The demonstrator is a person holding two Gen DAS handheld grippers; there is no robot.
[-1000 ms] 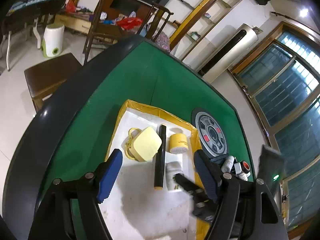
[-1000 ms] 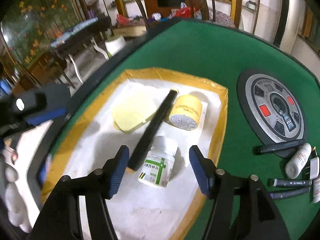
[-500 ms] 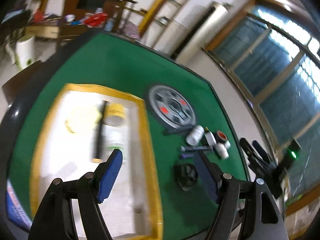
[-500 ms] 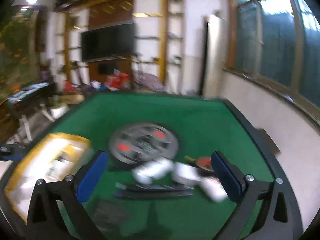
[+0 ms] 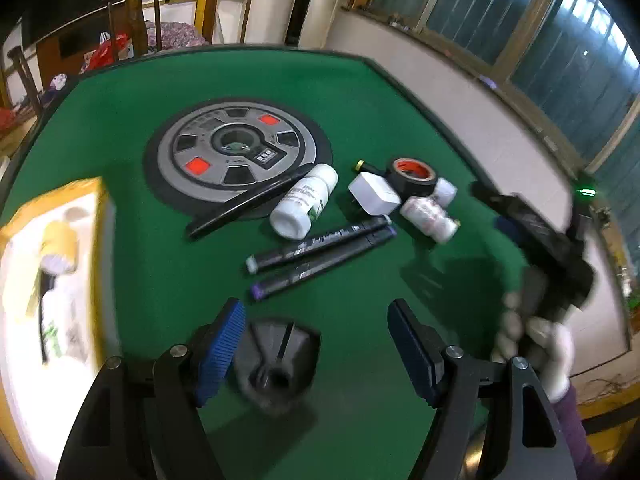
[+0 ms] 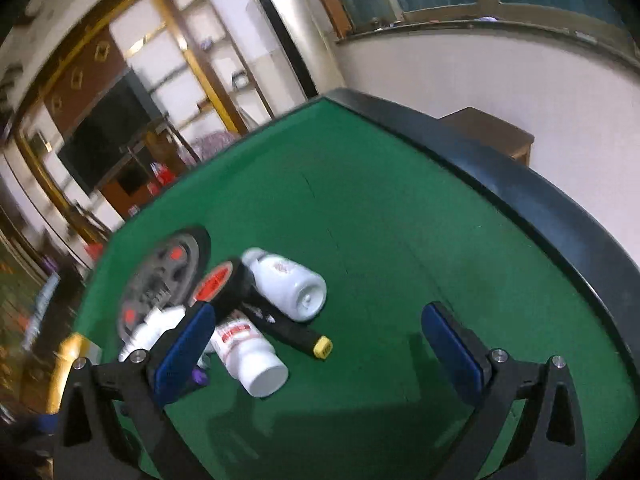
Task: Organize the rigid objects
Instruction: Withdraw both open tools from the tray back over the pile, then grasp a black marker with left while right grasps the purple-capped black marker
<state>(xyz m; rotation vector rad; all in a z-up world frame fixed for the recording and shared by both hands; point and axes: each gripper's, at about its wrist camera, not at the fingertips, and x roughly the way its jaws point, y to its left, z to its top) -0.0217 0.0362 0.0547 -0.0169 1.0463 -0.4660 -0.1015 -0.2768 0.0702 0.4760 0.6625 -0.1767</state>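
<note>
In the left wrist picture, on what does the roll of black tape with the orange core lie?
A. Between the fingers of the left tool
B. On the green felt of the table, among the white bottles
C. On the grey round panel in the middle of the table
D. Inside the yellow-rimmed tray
B: the roll of black tape lies on the green felt, touching a white bottle, outside the tray.

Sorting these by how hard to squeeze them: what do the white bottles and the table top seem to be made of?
The white bottles look like smooth, glossy plastic: light glints off their rounded walls and flat bases. The table top looks like green felt or similar cloth: matt, no reflections, though blur hides any weave. Its black rim looks shiny and hard.
</note>
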